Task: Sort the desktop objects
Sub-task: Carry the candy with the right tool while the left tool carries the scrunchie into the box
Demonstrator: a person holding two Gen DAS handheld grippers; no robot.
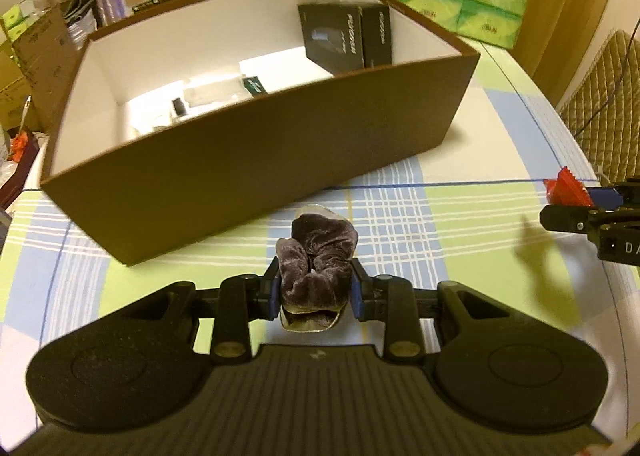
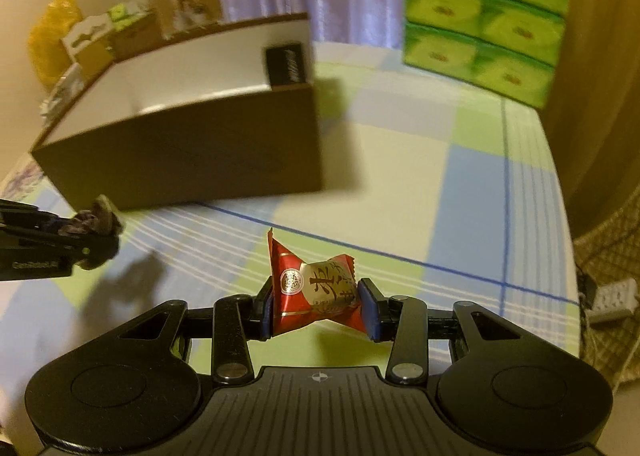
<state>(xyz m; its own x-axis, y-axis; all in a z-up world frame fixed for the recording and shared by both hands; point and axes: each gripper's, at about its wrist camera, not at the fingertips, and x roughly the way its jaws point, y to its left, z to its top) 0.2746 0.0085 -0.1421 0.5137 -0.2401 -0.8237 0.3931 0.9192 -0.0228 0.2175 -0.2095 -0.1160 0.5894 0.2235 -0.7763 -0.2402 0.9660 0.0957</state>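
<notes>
Checked tablecloth [image 2: 460,176], candy wrapper's red-gold characters [image 2: 316,292]

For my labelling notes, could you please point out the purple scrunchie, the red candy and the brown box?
purple scrunchie [image 1: 320,256]: left wrist view, velvet folds.
red candy [image 2: 316,288]: right wrist view, wrapper middle.
brown box [image 1: 280,152]: left wrist view, near outer wall.

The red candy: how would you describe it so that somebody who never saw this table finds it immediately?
Start at the large brown cardboard box on the checked tablecloth. To its right, the right gripper grips a red foil-wrapped candy above the cloth. Its gold label and twisted ends distinguish it from the purple velvet scrunchie held by the left gripper.
</notes>
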